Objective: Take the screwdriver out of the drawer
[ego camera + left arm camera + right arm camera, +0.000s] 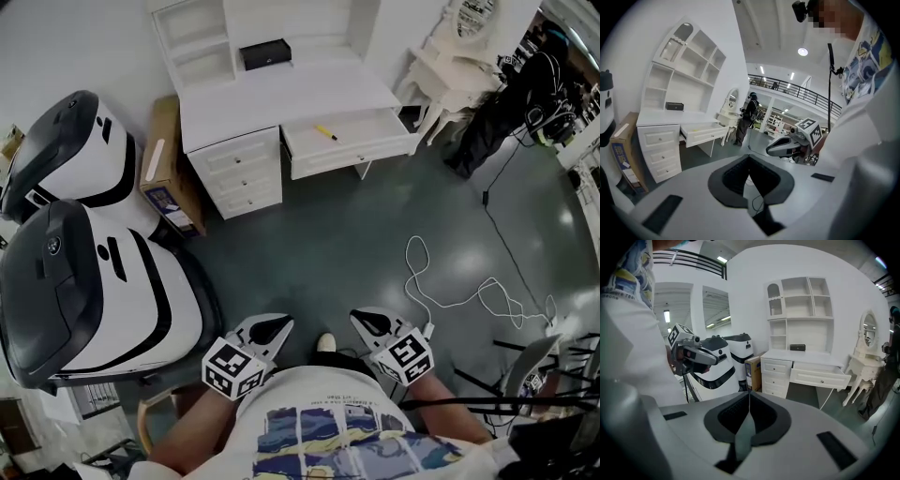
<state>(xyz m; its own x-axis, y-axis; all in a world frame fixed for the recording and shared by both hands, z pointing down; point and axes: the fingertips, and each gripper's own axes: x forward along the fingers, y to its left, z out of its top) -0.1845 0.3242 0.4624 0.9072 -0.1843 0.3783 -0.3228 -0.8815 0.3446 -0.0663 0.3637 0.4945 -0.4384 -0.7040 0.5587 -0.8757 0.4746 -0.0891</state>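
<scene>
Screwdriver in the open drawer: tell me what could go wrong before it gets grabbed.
1. The white cable loops over the floor short of the desk; a foot could catch it on the walk over.
2. The screwdriver is thin and lies flat in the drawer. The left gripper and right gripper are both shut, so whichever reaches in must open its fingers first, or it may only push the tool away.

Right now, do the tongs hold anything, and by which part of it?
Nothing is held. The left tongs and the right tongs are both shut and empty; the yellow screwdriver lies in the open drawer.
</scene>
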